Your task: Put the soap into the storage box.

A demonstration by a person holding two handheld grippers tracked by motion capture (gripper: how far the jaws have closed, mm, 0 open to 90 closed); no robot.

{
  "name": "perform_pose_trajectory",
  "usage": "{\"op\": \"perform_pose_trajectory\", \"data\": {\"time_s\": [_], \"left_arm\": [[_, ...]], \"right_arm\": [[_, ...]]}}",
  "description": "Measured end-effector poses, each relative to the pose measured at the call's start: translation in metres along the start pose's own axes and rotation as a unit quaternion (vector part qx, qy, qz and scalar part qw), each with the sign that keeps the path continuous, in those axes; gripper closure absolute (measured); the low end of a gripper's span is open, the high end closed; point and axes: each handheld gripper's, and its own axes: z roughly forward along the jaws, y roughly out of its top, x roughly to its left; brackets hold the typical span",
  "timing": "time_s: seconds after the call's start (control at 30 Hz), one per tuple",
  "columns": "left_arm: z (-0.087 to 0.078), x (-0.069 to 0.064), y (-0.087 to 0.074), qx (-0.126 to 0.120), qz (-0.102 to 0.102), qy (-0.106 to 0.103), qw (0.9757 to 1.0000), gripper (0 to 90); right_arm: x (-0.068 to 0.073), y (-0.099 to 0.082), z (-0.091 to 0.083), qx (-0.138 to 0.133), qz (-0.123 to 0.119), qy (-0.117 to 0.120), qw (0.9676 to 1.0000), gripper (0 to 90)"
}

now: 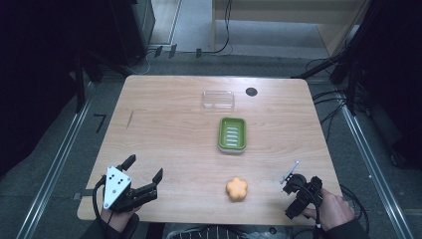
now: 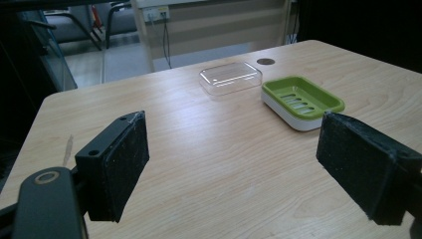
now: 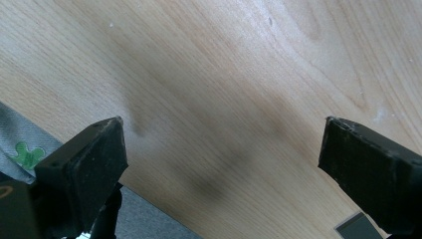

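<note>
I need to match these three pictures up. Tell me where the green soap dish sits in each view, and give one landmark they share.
High view: the green soap dish lies just right of the table's middle, lengthwise away from the person, nearer than the clear lid.
Left gripper view: soap dish right of centre, above the right-hand jaw, beside the lid.
Right gripper view: not in this picture.
Shared landmark: the light wooden tabletop.

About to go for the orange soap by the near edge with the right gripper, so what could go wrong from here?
The orange soap lies close to the table's near edge; a nudge from open jaws could push it off. The right gripper points down at bare wood near that edge, so it must swing sideways first. The clear lid sits right behind the green dish; overshooting could knock it.
</note>
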Motion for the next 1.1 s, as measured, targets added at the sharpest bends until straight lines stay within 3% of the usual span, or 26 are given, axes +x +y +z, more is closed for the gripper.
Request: {"op": "perform_pose_trajectory", "data": {"time_s": [0.27,0.47,0.57,0.83,1.1], "left_arm": [[0.001,0.000,0.000,0.001,0.001,0.000,1.0000,13.7],[0.002,-0.001,0.000,0.002,0.001,-0.002,1.0000,13.7],[0.001,0.000,0.000,0.002,0.001,-0.002,1.0000,13.7],[0.002,-0.001,0.000,0.003,0.001,-0.006,1.0000,13.7],[0.000,0.001,0.000,0.003,0.001,-0.004,1.0000,13.7]], "right_arm": [[0.001,0.001,-0.001,-0.005,-0.003,-0.002,1.0000,5.0],[0.003,0.003,-0.003,-0.028,-0.010,-0.002,0.9996,5.0],[0.005,0.008,-0.002,-0.028,-0.017,0.008,0.9994,4.8],[0.009,0.026,-0.004,-0.047,-0.048,0.002,0.9977,4.4],[0.008,0.040,-0.007,-0.056,-0.058,-0.005,0.9967,4.0]]}}
